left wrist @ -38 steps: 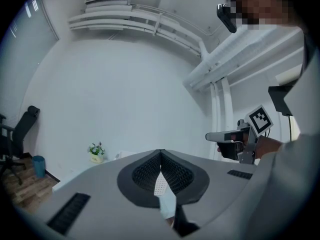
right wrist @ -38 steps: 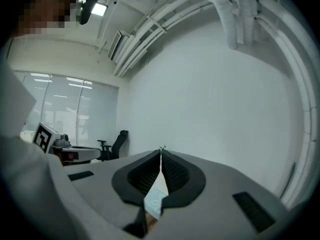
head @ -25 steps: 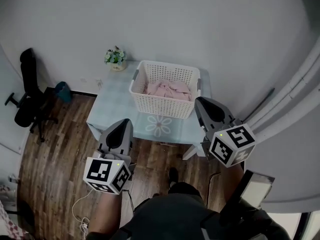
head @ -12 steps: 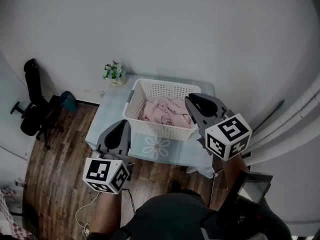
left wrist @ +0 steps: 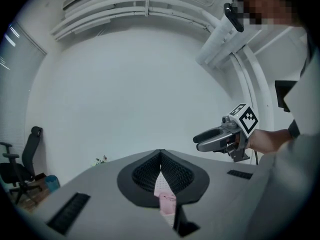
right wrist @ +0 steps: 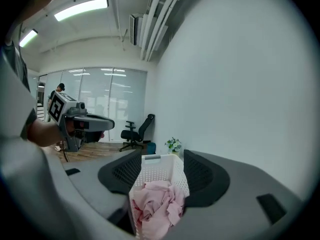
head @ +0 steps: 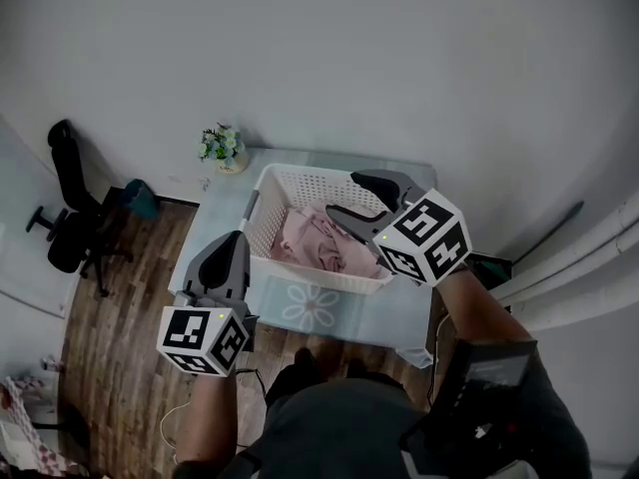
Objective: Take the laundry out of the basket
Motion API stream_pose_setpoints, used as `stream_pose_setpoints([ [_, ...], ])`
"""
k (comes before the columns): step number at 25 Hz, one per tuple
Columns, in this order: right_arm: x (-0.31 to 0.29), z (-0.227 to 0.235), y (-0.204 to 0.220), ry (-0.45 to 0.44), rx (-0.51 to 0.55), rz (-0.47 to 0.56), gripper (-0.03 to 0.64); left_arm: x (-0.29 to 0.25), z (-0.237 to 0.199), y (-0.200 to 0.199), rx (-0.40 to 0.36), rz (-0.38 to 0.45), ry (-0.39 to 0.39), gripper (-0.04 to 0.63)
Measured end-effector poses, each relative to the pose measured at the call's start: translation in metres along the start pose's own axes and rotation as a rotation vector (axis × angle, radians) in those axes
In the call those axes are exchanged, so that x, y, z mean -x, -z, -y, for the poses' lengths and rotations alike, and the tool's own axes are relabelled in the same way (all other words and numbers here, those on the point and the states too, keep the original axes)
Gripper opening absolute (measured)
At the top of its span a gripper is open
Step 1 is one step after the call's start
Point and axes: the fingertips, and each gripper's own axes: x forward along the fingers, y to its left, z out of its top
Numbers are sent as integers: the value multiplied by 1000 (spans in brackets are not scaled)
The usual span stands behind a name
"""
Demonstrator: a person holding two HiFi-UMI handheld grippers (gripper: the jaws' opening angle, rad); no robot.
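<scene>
One heap of pink laundry lay crumpled in the white plastic lattice basket at frame centre, on the pale worktop. It was soft, light cloth (likely limp), best pinched at a raised fold. The right claw had just been opening, with nothing between its jaws. The left claw was closed and empty.

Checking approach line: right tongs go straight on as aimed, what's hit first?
Probably the pink laundry in the white basket, though depth is unclear. The right tongs have just been opening; nothing is gripped between them.
</scene>
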Motion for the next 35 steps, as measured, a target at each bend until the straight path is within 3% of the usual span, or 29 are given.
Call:
stream_pose_setpoints([
  [7, -76, 2, 62, -148, 1, -244, 426, -37, -40, 20, 0, -49, 23, 9],
  [10, -104, -7, 96, -192, 31, -370, 466, -43, -61, 31, 8, -65, 19, 9],
  [16, -143, -23, 173, -257, 72, -594, 495, -65, -81, 56, 15, -125, 44, 9],
  [25, -176, -40, 254, -353, 175, -851, 542, -81, -114, 73, 36, -141, 50, 9],
  [35, -196, -38, 318, -372, 224, -1022, 575, -94, -127, 88, 61, -168, 92, 9],
])
